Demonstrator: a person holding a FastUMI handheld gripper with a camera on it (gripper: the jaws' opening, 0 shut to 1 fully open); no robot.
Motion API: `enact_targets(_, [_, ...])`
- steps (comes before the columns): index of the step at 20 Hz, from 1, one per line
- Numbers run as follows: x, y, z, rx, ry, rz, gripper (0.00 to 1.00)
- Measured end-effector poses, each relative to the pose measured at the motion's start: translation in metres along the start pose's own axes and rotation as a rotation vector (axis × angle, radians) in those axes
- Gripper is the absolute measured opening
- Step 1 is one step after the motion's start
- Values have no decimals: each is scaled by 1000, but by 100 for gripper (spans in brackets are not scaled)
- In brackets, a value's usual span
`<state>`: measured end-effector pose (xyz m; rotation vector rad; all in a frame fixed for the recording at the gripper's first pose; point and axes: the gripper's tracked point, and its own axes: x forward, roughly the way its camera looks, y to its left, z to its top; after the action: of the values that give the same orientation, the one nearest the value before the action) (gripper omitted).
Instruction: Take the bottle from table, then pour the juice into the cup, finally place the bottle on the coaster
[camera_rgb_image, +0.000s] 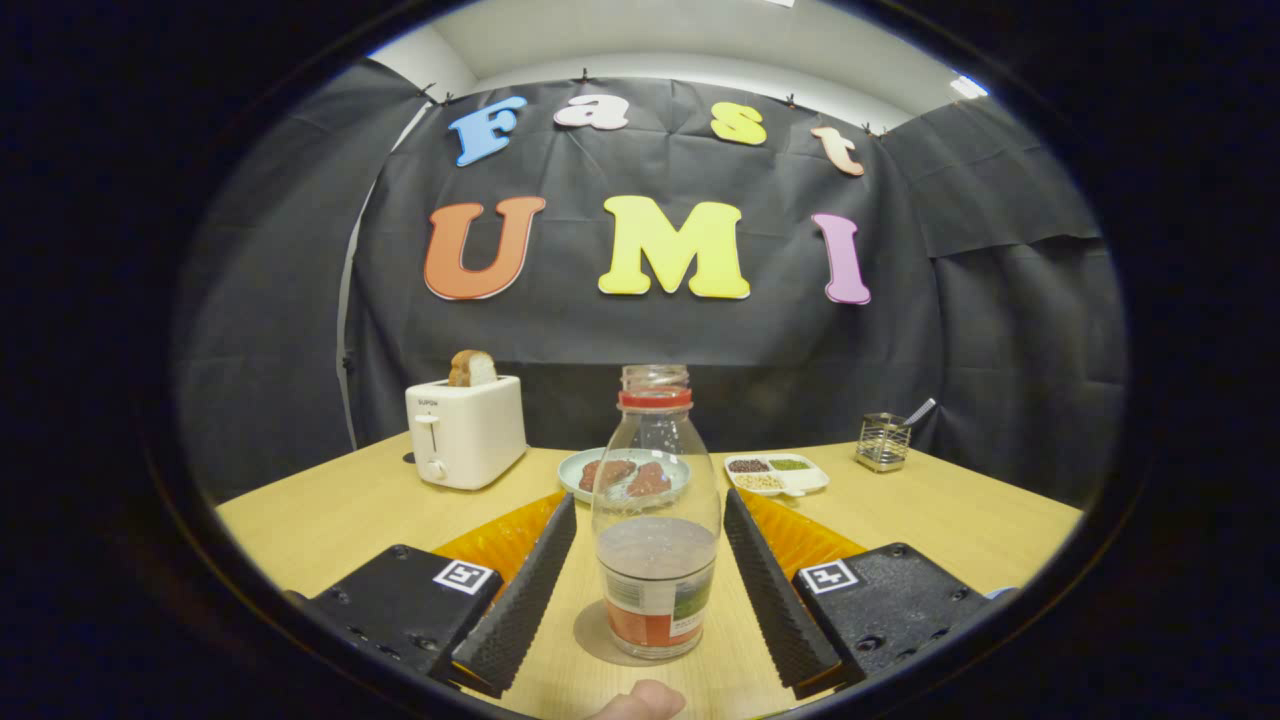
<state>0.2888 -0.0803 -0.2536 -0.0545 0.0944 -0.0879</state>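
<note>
A clear bottle (656, 520) with a red neck ring and no cap stands upright on the wooden table (330, 510), right between my fingers. Liquid fills roughly its lower third, behind a red and green label. Under its base lies a thin round tan disc (592, 640) that looks like a coaster. My gripper (650, 503) is open: the left finger (525, 590) and the right finger (775, 590) flank the bottle with a narrow gap on each side, touching nothing. A person's fingertip (640, 702) pokes in just behind the bottle, near me.
Beyond the bottle sits a pale plate (575, 470) with reddish food. A white toaster (465, 430) holding a bread slice stands at the back left. A white divided dish (775, 475) and a wire holder (882, 440) with a utensil are at the back right.
</note>
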Motion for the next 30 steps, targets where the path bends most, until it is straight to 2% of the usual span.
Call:
enact_targets(9, [-75,-7,67,12,-33,20,95])
enact_targets(12, [-110,-12,82,8,-2,22,96])
enact_targets(17, [-176,-19,121,-29,-22,14,96])
enact_targets(22, [-235,-9,161,-5,-39,57,95])
enact_targets(27, [-285,-12,192,6,-81,36,95])
enact_targets(30, [-307,-23,192,-6,-94,2,95])
